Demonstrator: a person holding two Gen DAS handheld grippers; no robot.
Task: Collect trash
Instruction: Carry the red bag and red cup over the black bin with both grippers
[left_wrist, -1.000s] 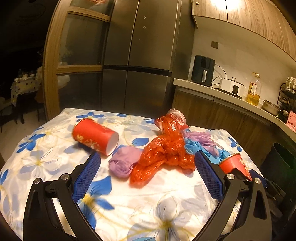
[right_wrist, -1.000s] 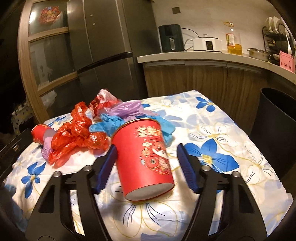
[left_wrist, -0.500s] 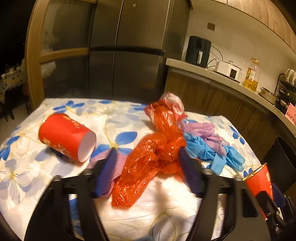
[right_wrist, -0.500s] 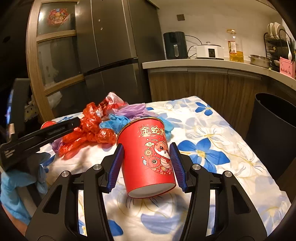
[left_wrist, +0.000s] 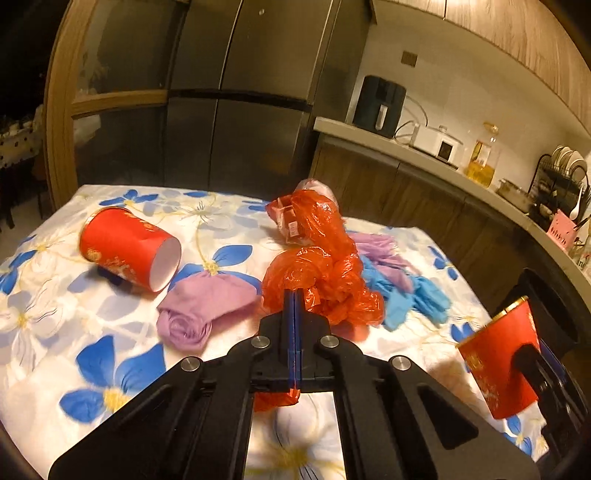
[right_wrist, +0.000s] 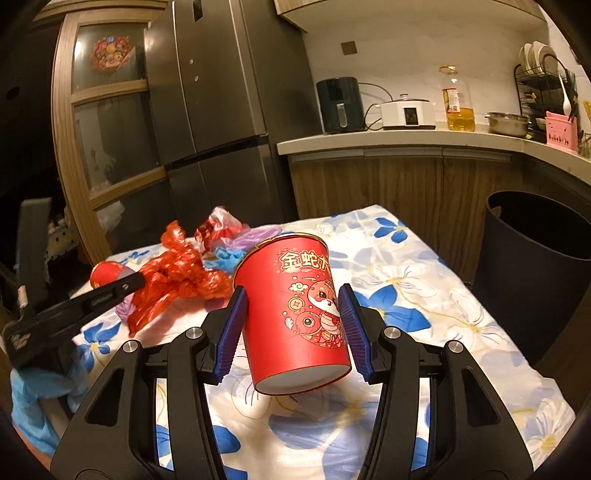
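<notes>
My left gripper (left_wrist: 293, 301) is shut on the crumpled red plastic bag (left_wrist: 317, 273) lying mid-table. Beside it lie a purple glove (left_wrist: 199, 306), blue gloves (left_wrist: 406, 295) and a red paper cup on its side (left_wrist: 129, 251). My right gripper (right_wrist: 293, 321) is shut on a second red paper cup (right_wrist: 299, 310), held upright above the table; that cup also shows in the left wrist view (left_wrist: 502, 362). The left gripper (right_wrist: 136, 282) and the red bag (right_wrist: 177, 277) appear at left in the right wrist view.
The table has a white cloth with blue flowers (left_wrist: 110, 362). A black trash bin (right_wrist: 532, 269) stands by the table's right side. Behind are a dark fridge (left_wrist: 255, 92) and a counter (right_wrist: 406, 140) with appliances and an oil bottle.
My left gripper moved forward to the red bag and closed on it. My right gripper closed on the cup and lifted it toward the right.
</notes>
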